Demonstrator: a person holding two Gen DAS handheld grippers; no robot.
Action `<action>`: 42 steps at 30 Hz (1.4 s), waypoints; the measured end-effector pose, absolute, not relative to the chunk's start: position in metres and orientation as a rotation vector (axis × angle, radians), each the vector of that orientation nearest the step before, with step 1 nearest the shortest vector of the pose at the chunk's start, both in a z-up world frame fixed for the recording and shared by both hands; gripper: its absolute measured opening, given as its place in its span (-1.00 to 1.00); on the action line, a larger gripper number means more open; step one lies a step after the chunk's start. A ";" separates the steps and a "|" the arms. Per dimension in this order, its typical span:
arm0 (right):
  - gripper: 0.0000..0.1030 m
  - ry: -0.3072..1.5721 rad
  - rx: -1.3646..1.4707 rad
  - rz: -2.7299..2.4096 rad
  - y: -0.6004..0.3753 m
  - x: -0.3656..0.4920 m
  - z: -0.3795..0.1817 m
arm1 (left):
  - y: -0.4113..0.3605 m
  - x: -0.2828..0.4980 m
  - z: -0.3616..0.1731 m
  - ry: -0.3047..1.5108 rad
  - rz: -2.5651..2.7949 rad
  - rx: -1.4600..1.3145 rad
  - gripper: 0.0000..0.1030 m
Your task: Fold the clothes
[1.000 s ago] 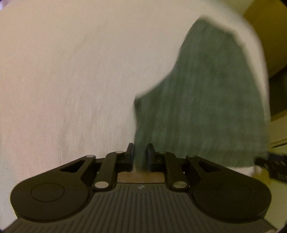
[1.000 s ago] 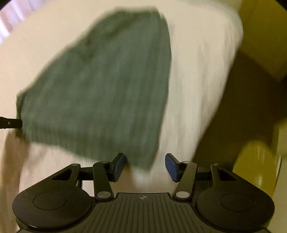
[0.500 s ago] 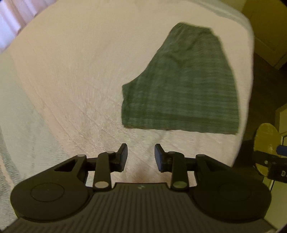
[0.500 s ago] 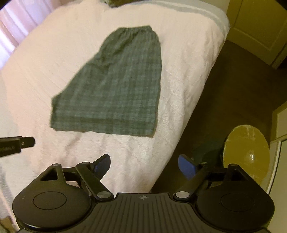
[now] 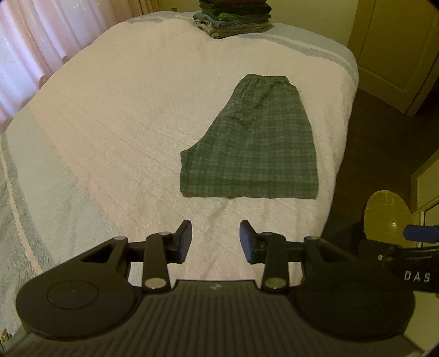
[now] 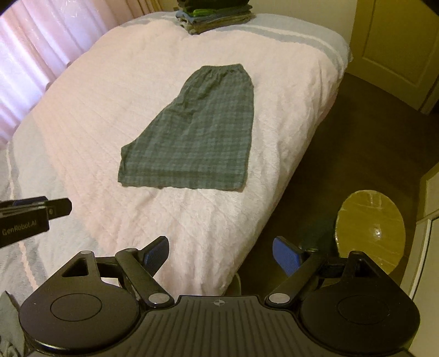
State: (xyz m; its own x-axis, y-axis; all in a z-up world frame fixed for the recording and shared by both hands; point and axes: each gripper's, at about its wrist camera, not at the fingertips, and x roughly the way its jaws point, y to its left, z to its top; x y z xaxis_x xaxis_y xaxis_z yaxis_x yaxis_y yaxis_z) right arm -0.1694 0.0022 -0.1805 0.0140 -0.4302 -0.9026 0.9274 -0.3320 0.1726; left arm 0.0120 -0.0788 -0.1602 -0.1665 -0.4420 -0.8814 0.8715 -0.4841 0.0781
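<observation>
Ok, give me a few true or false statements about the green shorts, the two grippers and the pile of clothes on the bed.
1. The shorts lie flat on the bed. True.
2. The left gripper is clamped on the shorts. False: it is open and apart from them.
3. The right gripper is open and holds nothing. True.
4. The pile of clothes rests on the shorts. False: it sits apart, at the bed's far end.
</observation>
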 end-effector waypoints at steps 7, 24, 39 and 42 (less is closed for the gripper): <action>0.66 0.593 1.151 -1.570 0.014 -0.172 -0.164 | -0.059 0.009 -0.144 0.560 -1.808 1.120 -0.31; 0.66 0.443 1.284 -1.491 -0.023 -0.219 -0.217 | -0.133 0.047 -0.194 0.744 -1.825 1.015 -0.32; 0.32 0.146 1.509 -1.328 -0.102 -0.307 -0.352 | -0.291 0.062 -0.320 1.032 -1.799 1.027 -0.35; 0.06 0.086 1.551 -1.291 -0.118 -0.325 -0.379 | -0.301 0.073 -0.340 1.077 -1.807 1.029 -0.35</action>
State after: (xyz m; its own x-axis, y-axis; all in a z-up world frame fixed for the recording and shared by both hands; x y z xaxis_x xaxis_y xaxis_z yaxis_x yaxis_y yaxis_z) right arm -0.3248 -0.1182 -0.3793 0.4114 -0.5293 -0.7420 0.6226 -0.4314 0.6529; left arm 0.0730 -0.3013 -0.3402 -0.3695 -0.2102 -0.9052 0.8962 -0.3381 -0.2873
